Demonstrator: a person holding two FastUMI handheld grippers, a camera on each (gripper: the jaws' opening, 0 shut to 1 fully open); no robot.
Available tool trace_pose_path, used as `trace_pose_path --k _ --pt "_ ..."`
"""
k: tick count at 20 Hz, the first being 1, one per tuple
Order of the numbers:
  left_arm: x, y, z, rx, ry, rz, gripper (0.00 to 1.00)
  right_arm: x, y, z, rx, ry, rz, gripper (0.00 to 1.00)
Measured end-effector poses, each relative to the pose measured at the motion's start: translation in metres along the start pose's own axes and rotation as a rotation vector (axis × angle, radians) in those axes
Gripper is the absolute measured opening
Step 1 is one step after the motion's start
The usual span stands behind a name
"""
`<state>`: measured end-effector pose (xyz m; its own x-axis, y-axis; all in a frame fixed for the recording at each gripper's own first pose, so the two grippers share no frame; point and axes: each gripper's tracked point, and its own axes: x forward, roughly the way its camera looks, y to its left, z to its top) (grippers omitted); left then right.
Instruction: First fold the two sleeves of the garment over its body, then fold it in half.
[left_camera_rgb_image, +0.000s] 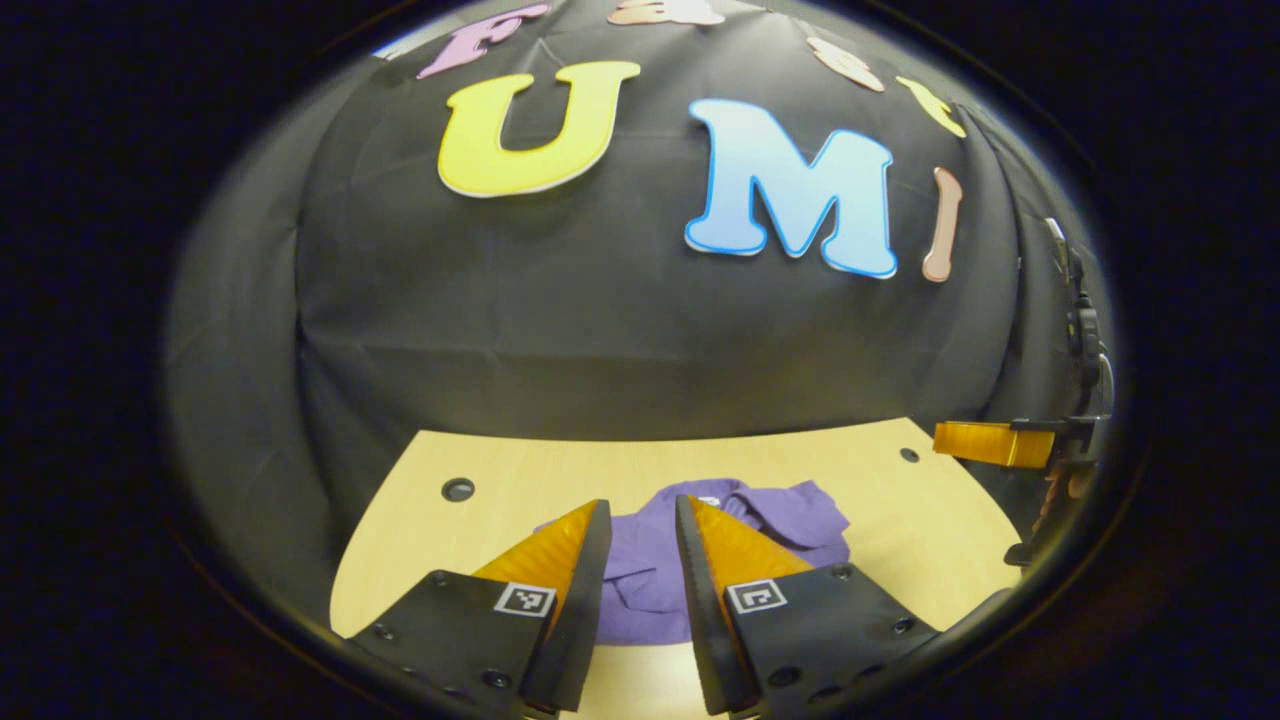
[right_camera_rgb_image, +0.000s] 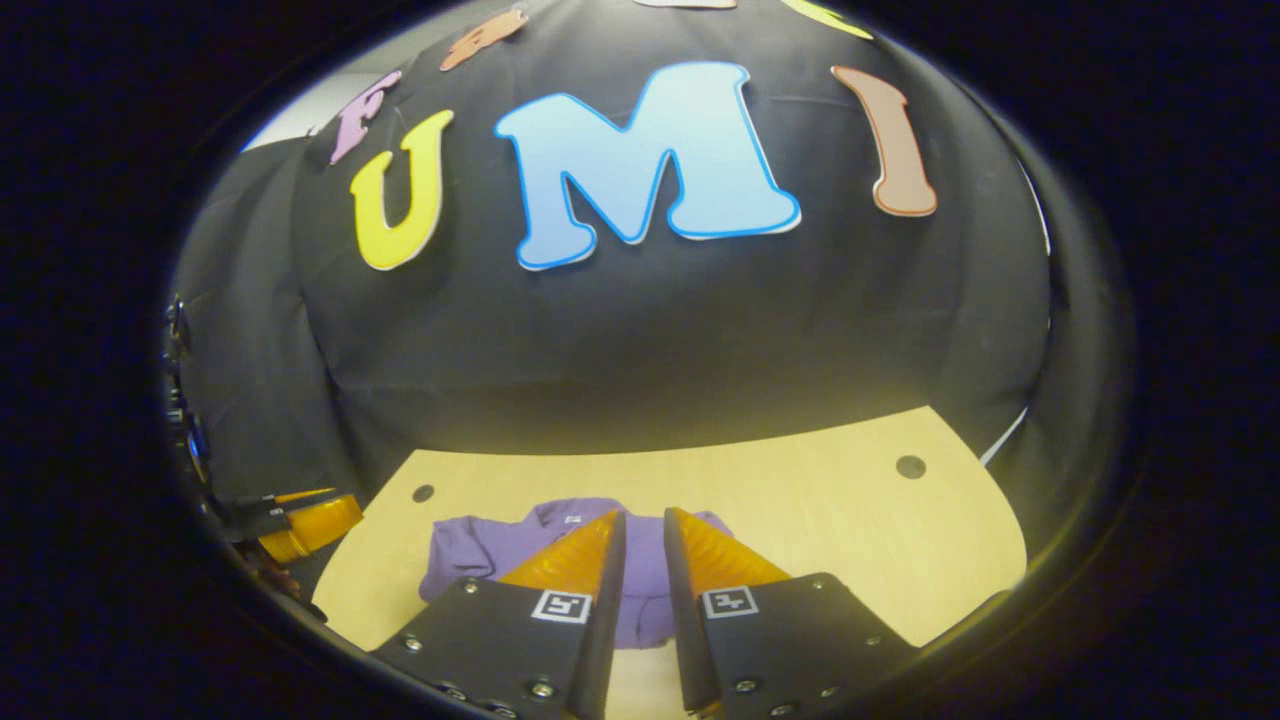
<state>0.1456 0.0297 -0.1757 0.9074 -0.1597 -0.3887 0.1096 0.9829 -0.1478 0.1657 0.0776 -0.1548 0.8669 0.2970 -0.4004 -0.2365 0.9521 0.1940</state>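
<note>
Ahead of the left hand-held gripper (left_camera_rgb_image: 643, 520), whose fingers stand narrowly apart holding nothing, the purple garment (left_camera_rgb_image: 770, 520) lies crumpled on the desk (left_camera_rgb_image: 940, 530). The right hand-held gripper (right_camera_rgb_image: 645, 530) likewise grips nothing.

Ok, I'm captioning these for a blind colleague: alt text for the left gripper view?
A purple garment lies bunched on a light wooden table, seen between the left tongs, whose fingers stand slightly apart above it. The right tongs show at the far right edge.
</note>
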Motion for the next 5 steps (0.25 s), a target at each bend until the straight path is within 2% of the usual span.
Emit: trace_pose_path --k 5 --pt "-0.073 -0.022 0.025 0.022 -0.084 -0.015 0.49 -0.058 0.023 0.005 -0.024 -0.050 0.030 0.26"
